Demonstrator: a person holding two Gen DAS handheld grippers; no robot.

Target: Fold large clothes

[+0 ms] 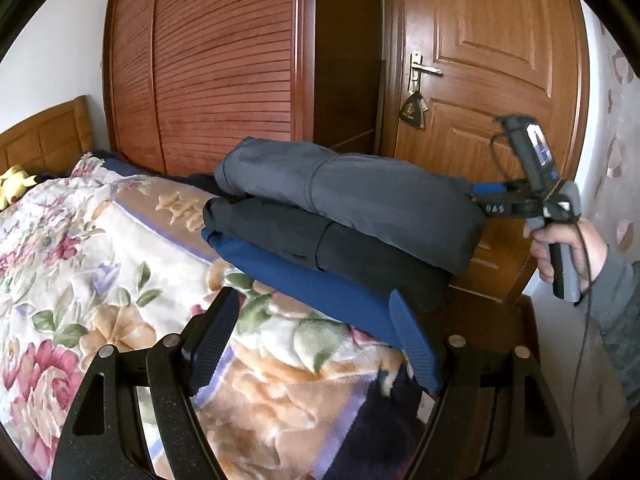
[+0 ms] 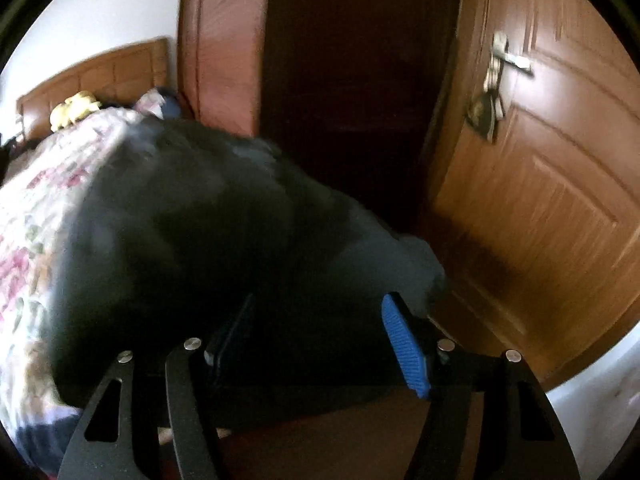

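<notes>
From the left wrist camera, three folded garments sit stacked at the corner of a bed covered by a floral plush blanket (image 1: pixel 80 248): a folded grey padded garment (image 1: pixel 360 200) on top, a folded black garment (image 1: pixel 320 248) under it, and a folded blue garment (image 1: pixel 320 292) at the bottom, lying on the blanket. The left gripper (image 1: pixel 316 336) has its two ribbed blue fingers spread wide; one finger (image 1: pixel 416 344) lies against the near edge of the blue garment, the other over the blanket, and nothing is pinched between them. At the far end of the stack the right gripper (image 1: pixel 486 196) is held by a hand (image 1: pixel 560 248) in a grey sleeve; its tips vanish behind the grey garment, so how its jaws stand cannot be told here. Behind stand a slatted reddish wooden wardrobe (image 1: pixel 208 72), a panelled brown door (image 1: pixel 492 52) and a wooden headboard (image 1: pixel 44 136), with a yellow plush toy (image 1: pixel 14 186) cut off at the frame's left edge.

The right wrist camera is badly blurred. A dark mass of folded clothing (image 2: pixel 208 232) fills the middle; its layers cannot be separated. The right gripper (image 2: pixel 316 332) shows its fingers well apart, the blue one (image 2: pixel 404 348) clear, the other lost in shadow against the cloth. Whether either touches the fabric is unclear.
</notes>
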